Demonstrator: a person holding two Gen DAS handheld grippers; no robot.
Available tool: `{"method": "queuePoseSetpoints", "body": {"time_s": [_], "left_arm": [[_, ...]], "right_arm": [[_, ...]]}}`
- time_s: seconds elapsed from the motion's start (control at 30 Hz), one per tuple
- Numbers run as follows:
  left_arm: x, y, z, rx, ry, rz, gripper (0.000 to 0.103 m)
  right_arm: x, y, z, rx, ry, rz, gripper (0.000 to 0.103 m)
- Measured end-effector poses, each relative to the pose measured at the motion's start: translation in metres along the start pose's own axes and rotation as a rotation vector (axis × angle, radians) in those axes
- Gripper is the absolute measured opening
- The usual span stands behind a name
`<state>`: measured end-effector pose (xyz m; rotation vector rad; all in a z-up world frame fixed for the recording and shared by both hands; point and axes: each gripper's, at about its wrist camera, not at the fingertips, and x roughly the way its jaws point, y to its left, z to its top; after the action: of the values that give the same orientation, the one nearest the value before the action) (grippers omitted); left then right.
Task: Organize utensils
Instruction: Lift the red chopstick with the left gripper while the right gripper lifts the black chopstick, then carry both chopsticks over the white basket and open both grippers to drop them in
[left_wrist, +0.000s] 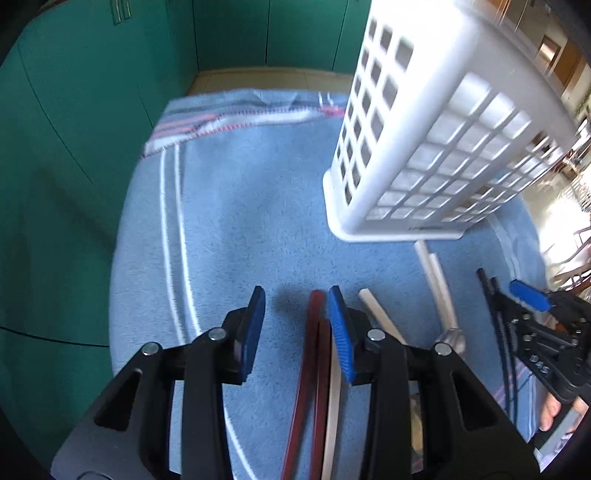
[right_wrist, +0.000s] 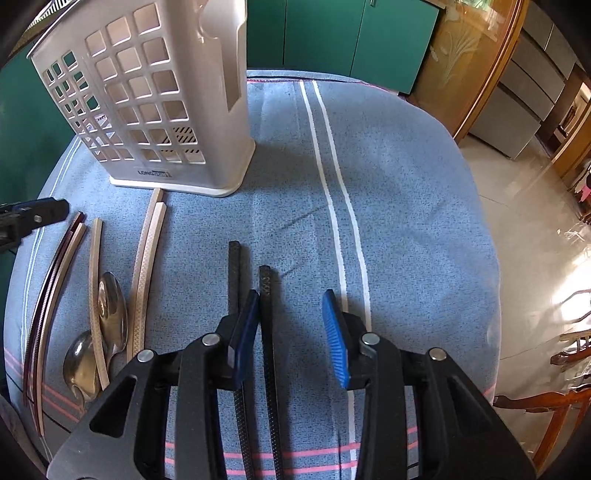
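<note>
Left wrist: my left gripper (left_wrist: 297, 299) hangs over blue towel (left_wrist: 229, 221), jaws apart, nothing between pads. Dark red chopsticks (left_wrist: 314, 354) lie just inside right pad. White utensil basket (left_wrist: 436, 147) stands ahead right.

Right wrist: my right gripper (right_wrist: 290, 306) jaws apart, holding nothing; one of two black chopsticks (right_wrist: 266, 317) lies between pads, other outside left pad. Two spoons (right_wrist: 110, 310) and cream chopsticks (right_wrist: 146, 266) lie left, near basket.
</note>
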<state>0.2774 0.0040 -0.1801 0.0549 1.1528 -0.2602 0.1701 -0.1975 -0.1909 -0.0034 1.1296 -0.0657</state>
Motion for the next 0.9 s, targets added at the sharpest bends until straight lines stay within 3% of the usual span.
{"method": "queuePoseSetpoints", "body": {"time_s": [0.23,0.33,0.5,0.57,0.6,0.67,0.8,0.9], "left_arm": [[0.008,0.015,0.003,-0.035,0.009,0.065,0.035],[0.004,0.025,0.003,-0.062,0.015,0.056,0.035],[0.003,0.011,-0.001,-0.023,0.044,0.069,0.037],[0.005,0.004,-0.002,0.004,0.053,0.102,0.036],[0.004,0.000,-0.002,0.007,0.053,0.106,0.033],[0.003,-0.004,-0.002,0.015,0.053,0.093,0.007],[0.000,-0.008,-0.003,0.004,0.041,0.093,0.006],[-0.036,-0.013,-0.015,-0.005,-0.030,0.076,0.006]], "right_arm": [[0.000,0.003,-0.003,0.005,-0.005,-0.001,0.036],[0.001,0.003,-0.001,-0.004,0.007,-0.008,0.036],[0.005,0.015,0.014,-0.073,0.057,-0.048,0.036],[0.007,0.016,0.019,-0.077,0.087,-0.020,0.028],[0.008,0.017,0.022,-0.077,0.101,0.009,0.014],[0.009,0.021,0.024,-0.091,0.109,0.022,0.007],[0.002,0.024,0.022,-0.081,0.073,0.023,0.007],[-0.031,0.024,0.017,-0.061,-0.002,0.032,0.007]]}}
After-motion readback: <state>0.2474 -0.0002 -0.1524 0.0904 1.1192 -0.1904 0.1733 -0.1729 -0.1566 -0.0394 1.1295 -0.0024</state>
